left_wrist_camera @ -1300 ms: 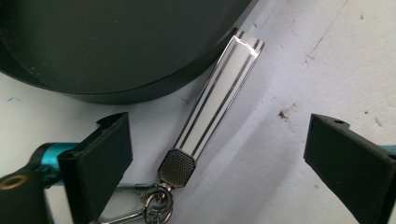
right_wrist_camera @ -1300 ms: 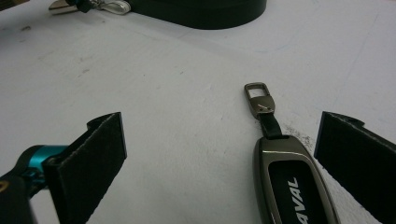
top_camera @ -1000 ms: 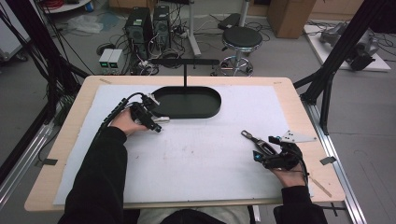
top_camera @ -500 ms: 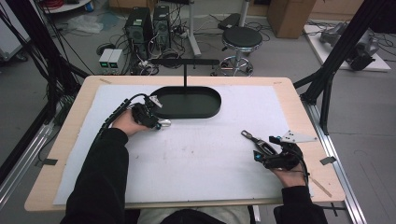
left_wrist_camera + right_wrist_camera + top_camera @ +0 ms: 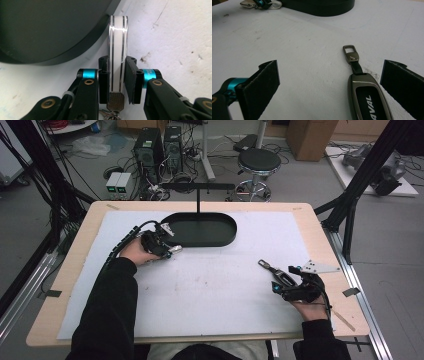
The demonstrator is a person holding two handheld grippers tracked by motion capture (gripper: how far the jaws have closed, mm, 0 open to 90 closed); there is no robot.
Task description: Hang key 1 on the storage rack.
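Near right on the tabletop (image 5: 210, 290), the right claw (image 5: 329, 85) stands apart around a dark key fob (image 5: 368, 100), not yet pressing it. Farther left, the left claw (image 5: 117, 82) has just been closing and is now clamped on a white key fob (image 5: 117, 50) beside the black oval tray (image 5: 205, 230). Judgement: pickup secured, lift pending.

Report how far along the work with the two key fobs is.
Done: the left gripper, its jaws just closed, clamps the white key fob beside the black stand's base. In hand: that grip; the fob appears to rest on the mat. Left: the dark key fob lies between the open right gripper's jaws, ungripped.
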